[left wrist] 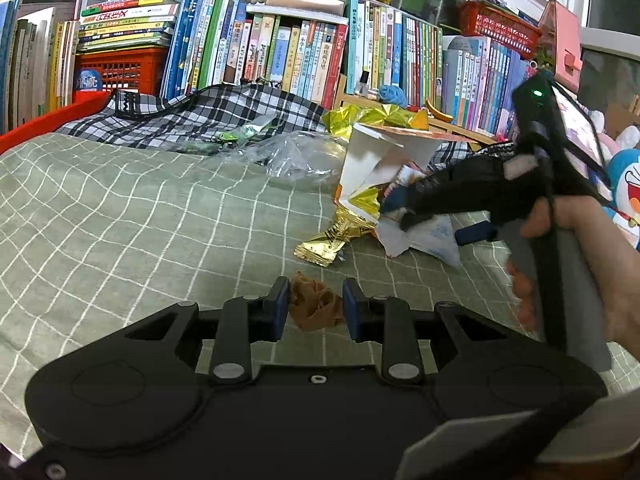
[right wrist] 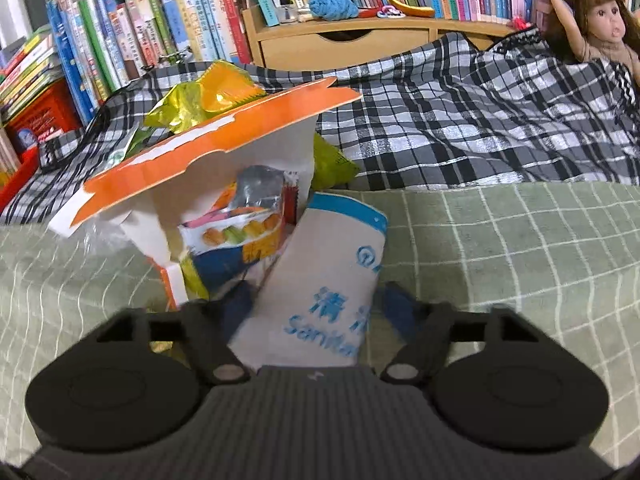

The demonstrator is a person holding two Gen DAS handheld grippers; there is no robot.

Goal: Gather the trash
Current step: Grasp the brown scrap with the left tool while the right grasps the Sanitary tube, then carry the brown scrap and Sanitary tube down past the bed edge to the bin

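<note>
My left gripper (left wrist: 316, 308) is shut on a crumpled brown wrapper (left wrist: 314, 310), held just above the green checked sheet (left wrist: 120, 220). An open white carton with an orange flap (right wrist: 224, 148) lies on its side with colourful snack wrappers (right wrist: 236, 236) spilling out. A white packet with blue print (right wrist: 320, 264) leans at its mouth, between the blurred fingers of my right gripper (right wrist: 316, 304). The pads stand at the packet's two edges with no squeeze visible. In the left wrist view the right gripper (left wrist: 428, 220) hangs over that packet (left wrist: 436, 240), a hand on its handle.
A gold wrapper (left wrist: 332, 240) lies in front of the carton (left wrist: 372, 156). A clear plastic bag (left wrist: 296, 156) and green wrappers (left wrist: 240, 136) lie behind it. A plaid cloth (right wrist: 460, 120) is bunched up below full bookshelves (left wrist: 280, 52). A doll (right wrist: 600, 28) sits at right, a red crate (left wrist: 120, 68) at left.
</note>
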